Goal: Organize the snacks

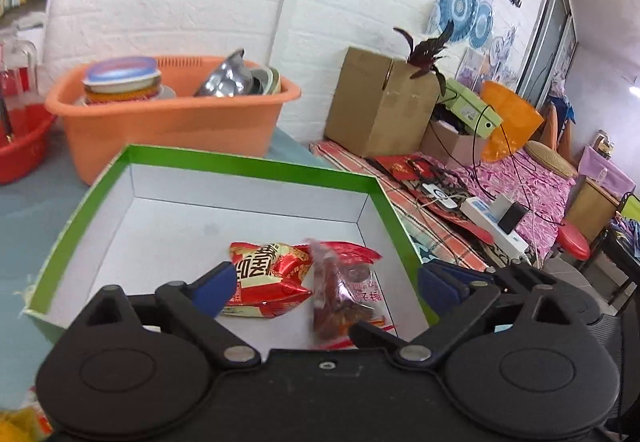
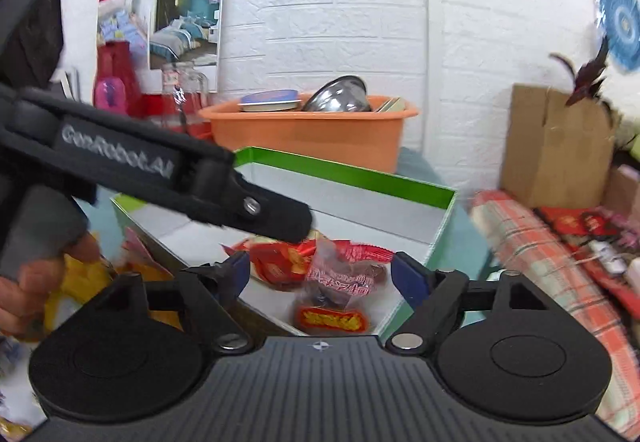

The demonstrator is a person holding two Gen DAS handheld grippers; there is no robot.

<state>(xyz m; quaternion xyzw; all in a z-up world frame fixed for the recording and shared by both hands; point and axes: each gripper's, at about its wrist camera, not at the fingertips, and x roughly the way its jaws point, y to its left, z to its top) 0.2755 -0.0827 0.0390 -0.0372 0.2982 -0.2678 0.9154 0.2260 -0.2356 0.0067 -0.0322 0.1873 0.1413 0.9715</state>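
The step in hand looks like the dropping of snacks into the green-rimmed box: a red snack packet and a clear packet of dark red snack lie on its white floor, touching each other. Both the left gripper and the right gripper hover over the box, tilted down, jaws spread wide and holding nothing. I judge that the next move is to turn away toward the yellow packets beside the box and pinch one.
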